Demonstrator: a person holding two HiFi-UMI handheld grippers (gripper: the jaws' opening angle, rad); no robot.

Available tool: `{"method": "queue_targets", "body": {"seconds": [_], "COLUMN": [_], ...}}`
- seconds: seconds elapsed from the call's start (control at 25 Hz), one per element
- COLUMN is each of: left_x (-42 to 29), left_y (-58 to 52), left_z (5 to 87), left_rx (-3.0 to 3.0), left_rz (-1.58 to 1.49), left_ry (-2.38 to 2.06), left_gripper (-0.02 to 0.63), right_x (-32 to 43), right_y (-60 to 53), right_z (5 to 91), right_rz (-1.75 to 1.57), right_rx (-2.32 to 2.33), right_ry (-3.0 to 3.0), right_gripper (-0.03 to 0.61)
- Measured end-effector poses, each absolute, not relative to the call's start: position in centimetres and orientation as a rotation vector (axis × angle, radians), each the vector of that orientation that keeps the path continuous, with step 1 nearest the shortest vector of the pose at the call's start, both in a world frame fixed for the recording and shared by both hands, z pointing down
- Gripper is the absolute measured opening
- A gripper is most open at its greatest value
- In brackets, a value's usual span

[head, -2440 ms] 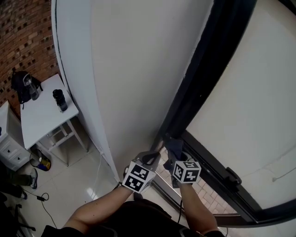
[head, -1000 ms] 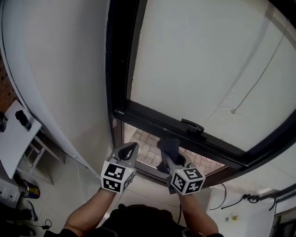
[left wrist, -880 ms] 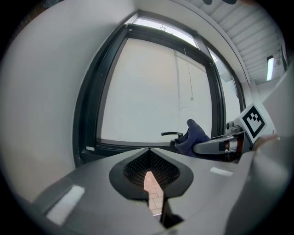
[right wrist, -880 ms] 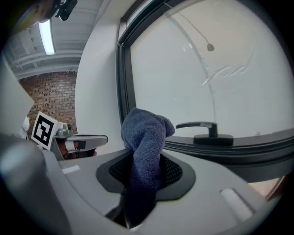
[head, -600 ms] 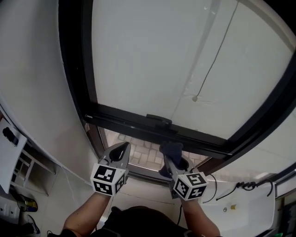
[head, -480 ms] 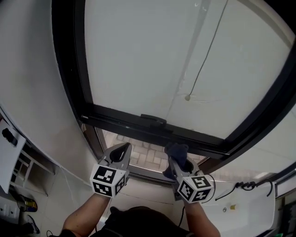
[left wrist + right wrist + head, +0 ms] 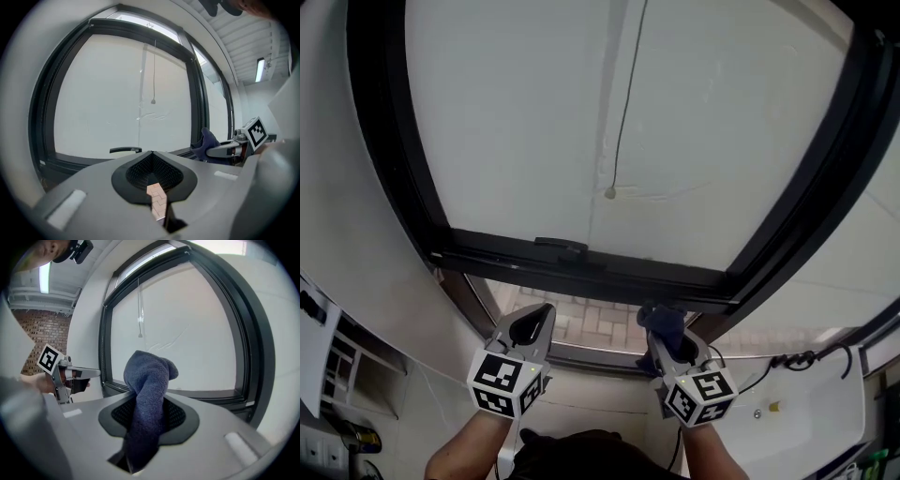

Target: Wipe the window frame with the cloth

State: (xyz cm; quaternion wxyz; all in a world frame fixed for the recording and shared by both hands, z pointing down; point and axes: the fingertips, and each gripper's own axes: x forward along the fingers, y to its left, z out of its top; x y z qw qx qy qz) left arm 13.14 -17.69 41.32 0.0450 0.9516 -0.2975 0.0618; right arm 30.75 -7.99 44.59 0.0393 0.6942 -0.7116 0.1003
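A black window frame (image 7: 609, 274) fills the head view, its bottom rail just above both grippers. My right gripper (image 7: 662, 335) is shut on a dark blue cloth (image 7: 662, 319), whose bunched end sticks up close under the bottom rail, near the frame's lower right corner. In the right gripper view the cloth (image 7: 148, 376) rises out of the right gripper (image 7: 149, 401), with the frame (image 7: 211, 396) beyond. To the left of it my left gripper (image 7: 541, 314) is shut on nothing and stays below the rail. In the left gripper view its tip (image 7: 151, 153) faces the frame (image 7: 70, 161).
A black handle (image 7: 562, 247) sits on the bottom rail. A blind cord with a small pull (image 7: 609, 193) hangs before the pale pane. Brick paving (image 7: 581, 319) shows under the rail. A white surface with a black cable (image 7: 787, 361) lies at lower right.
The head view has swung from the white wall and side table round to face the window. Both grippers stayed low; the right one carried the cloth rightwards, toward the frame's lower right corner.
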Motion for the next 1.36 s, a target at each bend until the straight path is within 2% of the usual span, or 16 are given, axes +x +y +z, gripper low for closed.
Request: {"method": "queue_targets", "body": {"seconds": [0.48,1.36], "left_x": [14.7,13.6], "left_y": [-16.3,-16.5], "left_z": [41.7,42.5], "left_rx": [2.916,2.902], "left_rz": [0.106,0.110], "left_ry": [-0.885,-0.853], "left_gripper": [-0.006,-0.006], "right_x": [33.3,32.2], "right_y": [-5.9,-6.0], "right_z": [44.6,44.4], "right_rz": [0.277,0.270], "right_rx": [2.271,2.233], "right_ry": [-2.092,-2.105], "right_gripper": [0.110,0.109]}}
